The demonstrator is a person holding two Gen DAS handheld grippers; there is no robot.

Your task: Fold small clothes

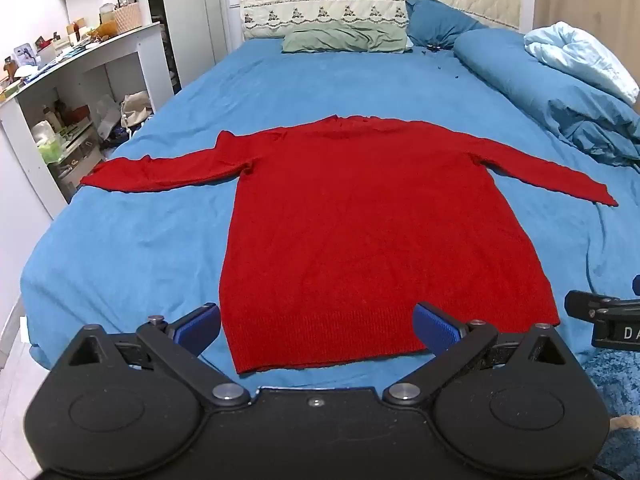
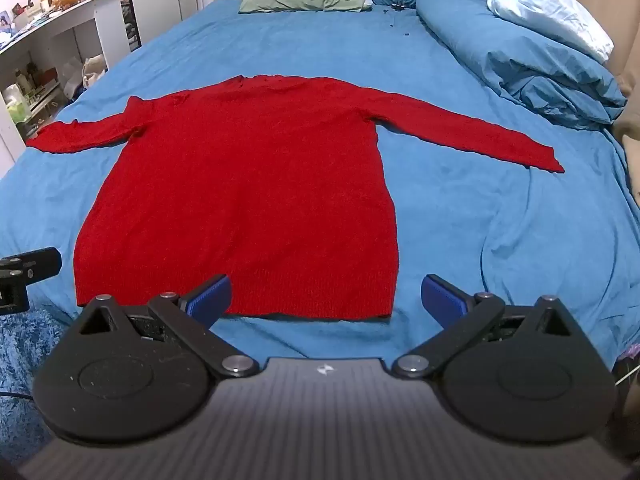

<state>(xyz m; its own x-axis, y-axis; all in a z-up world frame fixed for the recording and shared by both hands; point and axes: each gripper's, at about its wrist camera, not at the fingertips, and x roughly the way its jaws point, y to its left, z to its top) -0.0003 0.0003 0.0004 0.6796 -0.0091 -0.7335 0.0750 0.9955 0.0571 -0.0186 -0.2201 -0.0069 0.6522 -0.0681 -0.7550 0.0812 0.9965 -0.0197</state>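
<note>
Red sweater (image 1: pixel 360 216) lies flat on the blue bed (image 1: pixel 120 248), sleeves spread, ready for your first fold. Your left gripper (image 1: pixel 317 326) and right gripper (image 2: pixel 326 294) hover spread wide, empty, near its hem.

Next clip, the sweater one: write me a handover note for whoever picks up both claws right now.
Left claw: open, empty, at the hem's left half.
Right claw: open, empty, near the hem's right corner.
Red knit long-sleeved sweater: flat on the blue bedsheet, both sleeves spread out, hem nearest the claws.
Done: laid out.
Left: every fold, probably sleeves first.
</note>
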